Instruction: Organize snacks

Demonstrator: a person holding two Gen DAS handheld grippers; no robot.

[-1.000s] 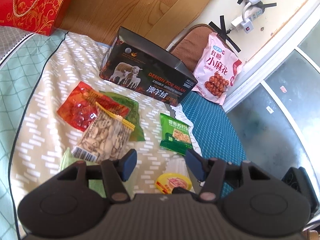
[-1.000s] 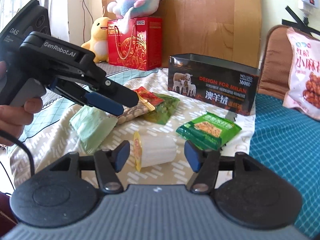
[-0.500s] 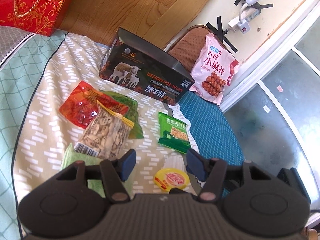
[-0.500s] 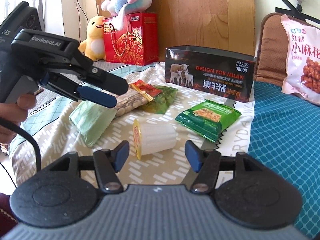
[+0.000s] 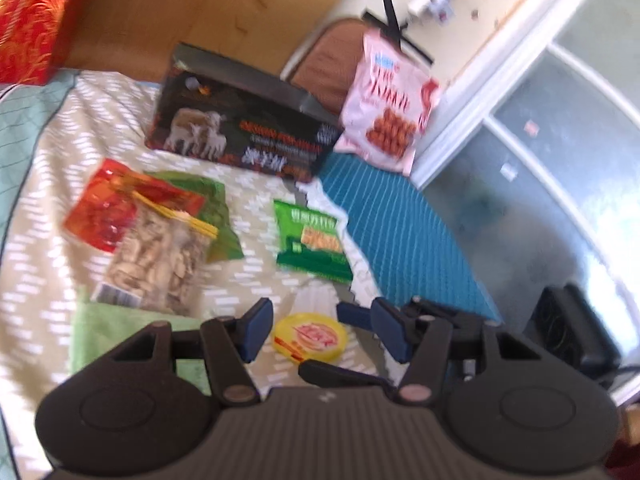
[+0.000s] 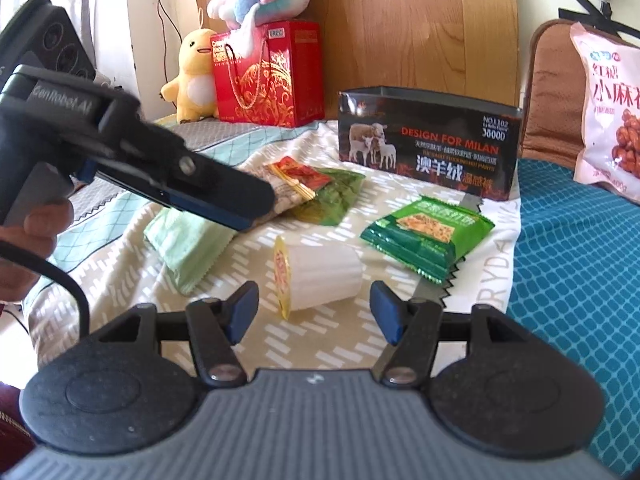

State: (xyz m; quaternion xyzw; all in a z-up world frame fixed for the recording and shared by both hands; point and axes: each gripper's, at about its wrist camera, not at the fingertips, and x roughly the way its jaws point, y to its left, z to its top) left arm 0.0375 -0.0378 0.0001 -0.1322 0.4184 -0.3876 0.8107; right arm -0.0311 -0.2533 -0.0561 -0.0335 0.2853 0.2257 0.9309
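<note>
Left wrist view (blurred). The left gripper (image 5: 320,330) hangs above the white jelly cup (image 5: 310,336), fingers spread and empty, the cup's yellow lid facing up between them. Beyond the cup lie the green biscuit packet (image 5: 310,242), a heap of nut, red and green packets (image 5: 154,224), and farther still the black open box (image 5: 244,128), the likely container. The right gripper's tips show just beside the cup.

Right wrist view. The right gripper (image 6: 314,306) is low on the patterned bedsheet (image 6: 352,352), fingers released, the cup (image 6: 320,274) lying on its side just ahead of the gap. The left gripper (image 6: 168,172) crosses above and left of the cup; a pale green packet (image 6: 188,240) lies below it.

Risk: both tools converge on one cup and could collide. The cup, being round and on its side, may roll on the soft sheet if nudged. Open room lies between cup and box; the biscuit packet borders that path on the right.
</note>
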